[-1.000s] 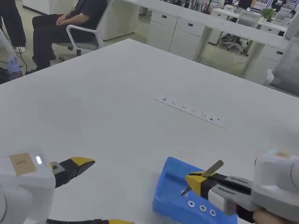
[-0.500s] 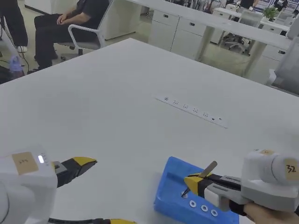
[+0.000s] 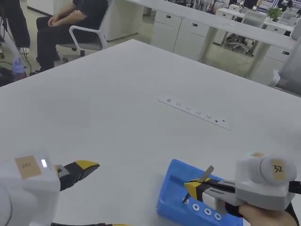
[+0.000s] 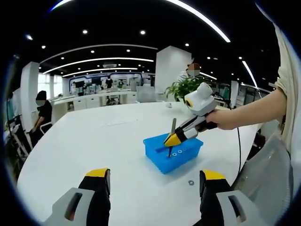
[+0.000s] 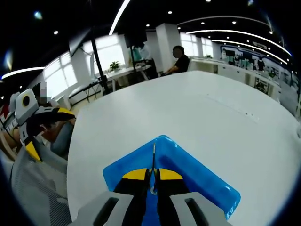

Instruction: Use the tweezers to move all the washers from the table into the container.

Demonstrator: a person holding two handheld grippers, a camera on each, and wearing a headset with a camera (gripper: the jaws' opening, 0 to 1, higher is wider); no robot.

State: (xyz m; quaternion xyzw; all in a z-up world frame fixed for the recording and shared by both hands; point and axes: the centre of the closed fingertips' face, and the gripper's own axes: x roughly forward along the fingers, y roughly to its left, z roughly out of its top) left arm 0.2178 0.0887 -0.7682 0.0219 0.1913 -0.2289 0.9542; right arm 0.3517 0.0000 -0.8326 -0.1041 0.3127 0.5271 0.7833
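A blue container (image 3: 171, 188) stands at the near right of the white table (image 3: 117, 103), with three washers (image 3: 207, 212) lying in a row inside it. My right gripper (image 3: 190, 186) is shut on the tweezers (image 3: 205, 173), whose tip points down into the container. In the right gripper view the tweezers (image 5: 154, 157) run straight ahead over the container (image 5: 193, 176). I cannot tell whether the tip holds a washer. One washer (image 4: 191, 182) lies on the table just in front of the container (image 4: 162, 160). My left gripper (image 4: 155, 179) hangs open to the left, holding nothing.
A strip of sockets (image 3: 195, 113) is set flush in the table's middle. A person sits on an office chair (image 3: 87, 40) beyond the far left corner. More desks and chairs stand behind the table's far edge.
My right gripper has shifted slightly left and nearer, and the tweezers stand a little steeper over the container. The left gripper has stayed where it was.
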